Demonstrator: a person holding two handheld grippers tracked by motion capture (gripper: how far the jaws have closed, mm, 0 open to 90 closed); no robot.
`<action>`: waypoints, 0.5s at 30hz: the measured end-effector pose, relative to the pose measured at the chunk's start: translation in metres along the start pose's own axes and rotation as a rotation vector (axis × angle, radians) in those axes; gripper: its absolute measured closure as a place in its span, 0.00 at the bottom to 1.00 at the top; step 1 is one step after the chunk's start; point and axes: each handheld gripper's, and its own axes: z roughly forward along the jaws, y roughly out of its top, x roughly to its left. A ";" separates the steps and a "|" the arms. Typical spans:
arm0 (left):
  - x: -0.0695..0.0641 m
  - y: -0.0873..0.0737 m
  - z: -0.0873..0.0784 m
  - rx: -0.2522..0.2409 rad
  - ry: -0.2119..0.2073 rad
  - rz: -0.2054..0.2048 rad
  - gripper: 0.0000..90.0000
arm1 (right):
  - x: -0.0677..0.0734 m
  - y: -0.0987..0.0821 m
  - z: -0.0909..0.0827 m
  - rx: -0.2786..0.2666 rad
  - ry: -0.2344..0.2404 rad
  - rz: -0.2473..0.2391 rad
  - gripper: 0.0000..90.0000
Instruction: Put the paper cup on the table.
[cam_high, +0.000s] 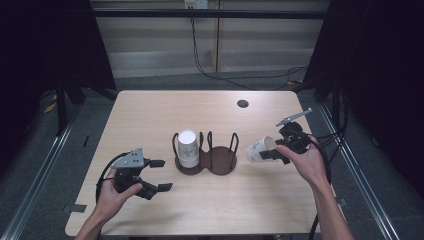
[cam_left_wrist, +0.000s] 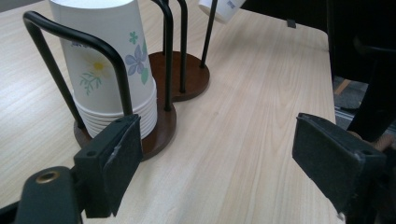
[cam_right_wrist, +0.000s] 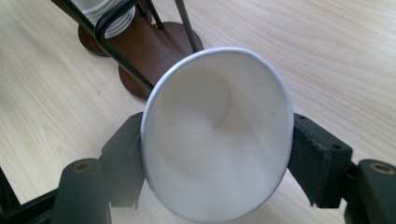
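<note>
**Paper cup pinched beside the holder on a pale table**

On the pale wood-grain table (cam_high: 150, 115), little clutter: a dark wooden cup holder (cam_high: 205, 159) with black wire hoops near the middle, a stack of flowered paper cups (cam_high: 188, 148) standing upside down in its left ring, the right ring bare. Near the far edge, a small dark round hole (cam_high: 243, 103). Beyond the table, grey floor, a light wall with black cables hanging down, dark curtains to both sides, metal rails running along left and right.

To the right of the holder, just beside its right hoop but apart from it: a single paper cup (cam_high: 259, 149), tipped on its side, mouth toward the right tongs (cam_high: 274, 152), raised off the wood. Right tongs pinching that cup (cam_right_wrist: 215, 140) across its rim, pads (cam_right_wrist: 317, 158) pressed against both sides, mouth squeezed to an oval.

At the near left, left tongs (cam_high: 161, 175) low over the table, spread wide with nothing between, aimed at the stack (cam_left_wrist: 109, 65).

Open room: broad bare wood along the far half, the front edge and between the left tongs and the holder. Right table edge close behind the right hand (cam_high: 310, 162).
</note>
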 end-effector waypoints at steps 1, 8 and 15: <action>0.000 0.000 0.000 0.002 0.007 -0.002 0.18 | -0.001 0.001 0.001 0.010 -0.011 0.000 0.31; 0.004 -0.003 -0.001 0.015 0.031 -0.018 0.18 | -0.004 0.011 0.011 0.066 -0.060 0.018 0.30; 0.006 -0.004 -0.002 0.019 0.044 -0.023 0.18 | -0.014 0.015 0.024 0.110 -0.093 0.023 0.29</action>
